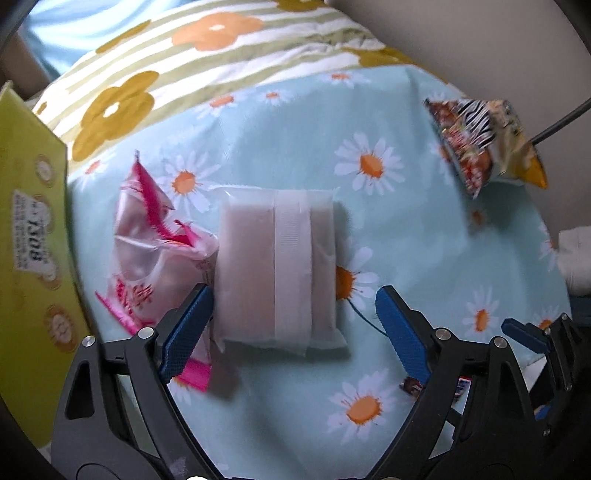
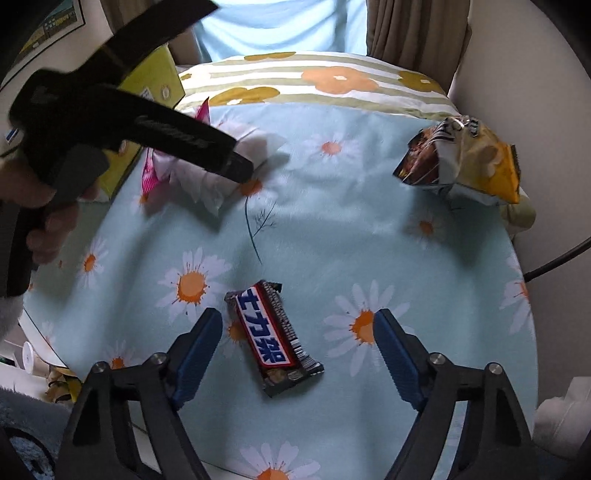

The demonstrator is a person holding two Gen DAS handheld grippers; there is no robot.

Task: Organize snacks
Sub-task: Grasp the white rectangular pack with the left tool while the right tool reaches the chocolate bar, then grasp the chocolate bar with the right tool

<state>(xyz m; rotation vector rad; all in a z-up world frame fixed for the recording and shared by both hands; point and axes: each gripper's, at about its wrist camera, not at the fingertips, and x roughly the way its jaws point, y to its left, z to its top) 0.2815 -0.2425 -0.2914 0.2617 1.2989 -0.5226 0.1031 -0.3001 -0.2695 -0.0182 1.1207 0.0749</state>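
**Both Grippers Poised, No Snack Gripped**

Presently spread: left gripper (image 1: 293, 306), blue pads either side of the pale wrapped packet (image 1: 279, 266). Near pad just beside or touching the packet's edge; far pad clearly apart from it. No pinch yet.

Likewise spread: right gripper (image 2: 297, 343), straddling the chocolate bar (image 2: 271, 334), gaps visible on both sides. Nothing held.

Snack positions:
- Pale packet: centre of the cloth, overlapping the pink-and-white wrapper (image 1: 153, 240) beside it.
- Chocolate bar: flat on the cloth, lying diagonally between the right pads.
- Chip bag (image 2: 465, 162): far right edge of the cloth, well apart from both grippers.
- Yellow-green box (image 1: 29, 236): at the left edge, near the pink wrapper; contents not visible.

Progress, judged: early stage. Four snacks loose on the surface, none visibly sorted. Remaining: closing on packet and bar, then grouping or boxing all items, possibly into the yellow-green box.

Surface: light blue daisy-print cloth (image 2: 332, 240), somewhat wrinkled, laid over a striped floral pillow or cushion (image 2: 332, 85). Beyond: brown curtain (image 2: 413, 33), pale wall, dark cable at right.
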